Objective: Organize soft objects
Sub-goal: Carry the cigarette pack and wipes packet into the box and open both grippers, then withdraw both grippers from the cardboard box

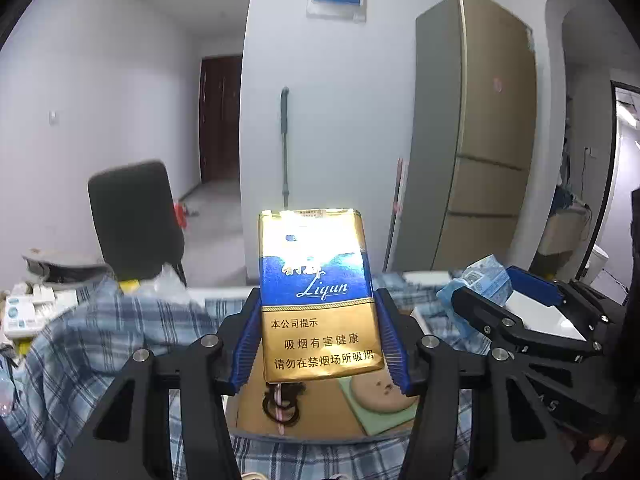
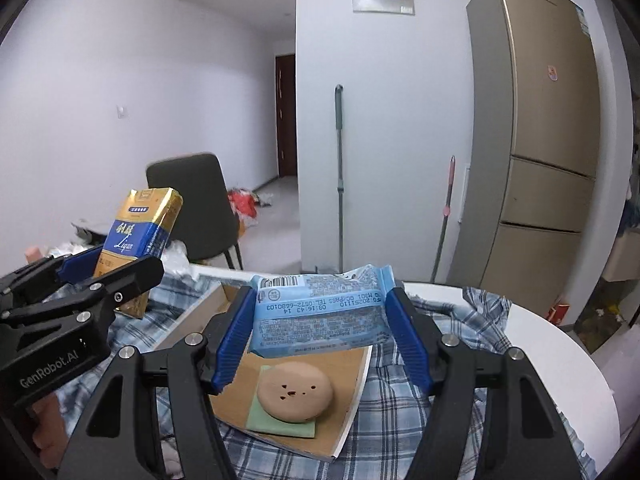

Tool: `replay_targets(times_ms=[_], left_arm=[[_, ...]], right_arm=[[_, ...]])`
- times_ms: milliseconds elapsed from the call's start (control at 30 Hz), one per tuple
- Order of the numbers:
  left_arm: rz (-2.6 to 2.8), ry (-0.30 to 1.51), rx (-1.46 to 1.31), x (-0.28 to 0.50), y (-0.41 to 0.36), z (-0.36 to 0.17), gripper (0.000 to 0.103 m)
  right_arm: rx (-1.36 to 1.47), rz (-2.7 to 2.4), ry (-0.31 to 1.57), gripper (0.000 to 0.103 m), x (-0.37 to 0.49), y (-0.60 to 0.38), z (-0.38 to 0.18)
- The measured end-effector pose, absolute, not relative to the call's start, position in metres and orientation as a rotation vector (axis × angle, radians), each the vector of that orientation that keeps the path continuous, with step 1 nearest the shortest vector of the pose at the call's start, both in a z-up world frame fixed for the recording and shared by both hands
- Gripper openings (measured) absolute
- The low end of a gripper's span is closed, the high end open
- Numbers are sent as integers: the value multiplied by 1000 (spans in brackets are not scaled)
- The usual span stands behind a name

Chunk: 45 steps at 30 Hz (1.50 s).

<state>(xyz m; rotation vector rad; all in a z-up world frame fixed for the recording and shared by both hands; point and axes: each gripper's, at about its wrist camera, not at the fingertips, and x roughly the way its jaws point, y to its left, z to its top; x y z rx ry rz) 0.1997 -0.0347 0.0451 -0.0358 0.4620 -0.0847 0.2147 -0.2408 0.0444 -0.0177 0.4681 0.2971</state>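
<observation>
My left gripper (image 1: pixel 320 340) is shut on a gold and blue soft cigarette pack (image 1: pixel 318 292), held upright above a shallow cardboard box (image 1: pixel 256 408); the pack also shows in the right wrist view (image 2: pixel 140 236). My right gripper (image 2: pixel 320 336) is shut on a light blue snack packet (image 2: pixel 320 312), held above the same box (image 2: pixel 352 368). In the box lie a round brown cushion (image 2: pixel 295 391) on a green square cloth (image 2: pixel 260 420), and a dark hair tie (image 1: pixel 280 404). A blue plaid shirt (image 2: pixel 400 420) is spread under the box.
A round white table (image 2: pixel 560 360) carries everything. White boxes (image 1: pixel 24 312) sit at its far left. A dark chair (image 1: pixel 132 216) stands behind it. A gold fridge (image 2: pixel 540 140), a mop (image 2: pixel 340 168) and a pillar wall stand beyond.
</observation>
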Motion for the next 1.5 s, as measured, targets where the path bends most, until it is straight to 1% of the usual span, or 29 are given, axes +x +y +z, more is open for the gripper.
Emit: replay_targets(times_ms=[133, 333, 533, 633, 667, 700, 733, 767, 967, 1133, 1500], left_arm=[[-59, 501, 3, 211, -29, 27, 56], [-70, 591, -21, 227, -24, 1, 56], [-81, 619, -23, 234, -23, -11, 57], [-68, 616, -38, 234, -20, -12, 62], [-69, 614, -41, 233, -18, -11, 63], [-71, 611, -42, 233, -18, -11, 68], [-69, 605, -41, 232, -17, -10, 77], [-64, 593, -38, 230, -18, -8, 79], [-61, 563, -42, 224, -18, 2, 79], [-73, 530, -32, 209, -21, 24, 79], [-104, 366, 5, 127, -22, 92, 79]], right_arm=[[-44, 334, 517, 66, 218, -226, 19], [-16, 361, 639, 66, 240, -219, -19], [-68, 344, 660, 66, 245, -210, -35], [-79, 352, 674, 70, 243, -207, -38], [-87, 348, 669, 73, 242, -206, -38], [-93, 349, 661, 81, 241, -206, -38], [-95, 351, 652, 85, 240, -206, -38], [-94, 350, 641, 90, 239, -206, -37], [-74, 344, 609, 90, 235, -213, -25], [-67, 338, 577, 90, 228, -219, -5], [-4, 339, 416, 90, 174, -232, 66]])
